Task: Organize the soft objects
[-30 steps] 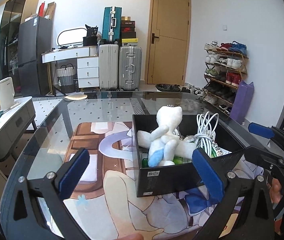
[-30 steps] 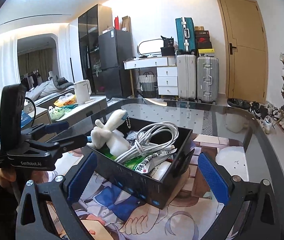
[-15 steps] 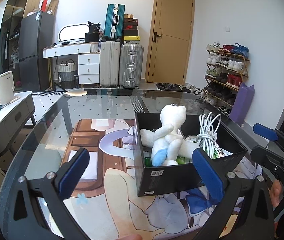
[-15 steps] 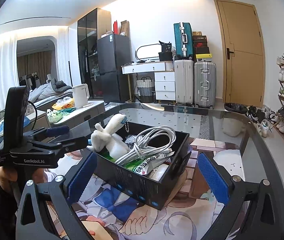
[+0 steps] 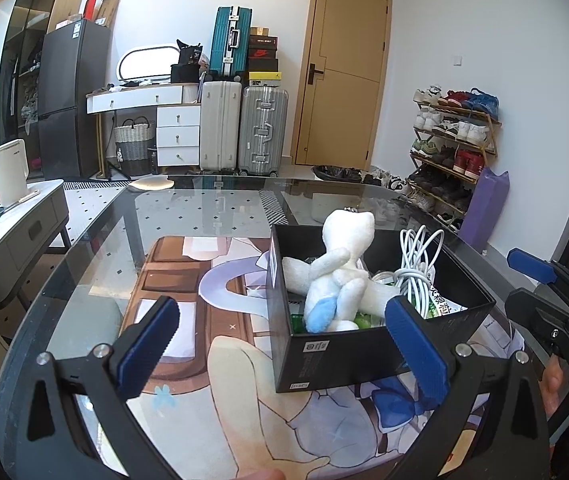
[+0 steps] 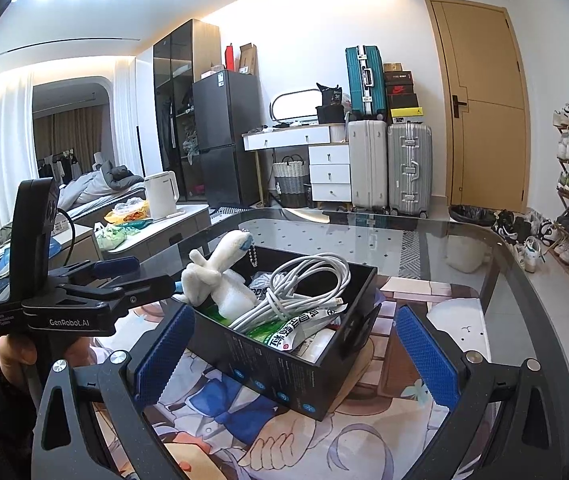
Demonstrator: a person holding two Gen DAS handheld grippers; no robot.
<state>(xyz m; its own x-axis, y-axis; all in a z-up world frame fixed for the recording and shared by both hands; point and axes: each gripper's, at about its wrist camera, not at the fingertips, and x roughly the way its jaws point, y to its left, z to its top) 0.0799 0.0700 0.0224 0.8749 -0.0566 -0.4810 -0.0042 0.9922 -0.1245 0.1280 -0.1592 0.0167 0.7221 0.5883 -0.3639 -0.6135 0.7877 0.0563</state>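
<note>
Here the plush (image 5: 338, 280) sat in the left end of the box (image 5: 368, 354) on the desk (image 5: 188, 208), long axis leaning upward, just ahead of the released left claw (image 5: 280, 340); the right claw (image 6: 292, 350), also released, was farther.

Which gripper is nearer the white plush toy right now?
Left. The left gripper sits beside the plush toy at the box's end; the right gripper is open at the box's long side, with the cable between.

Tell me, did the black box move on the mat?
No. The black box sits on the same part of the mat's picture, beside the same pale curve; only the camera shifted.
</note>
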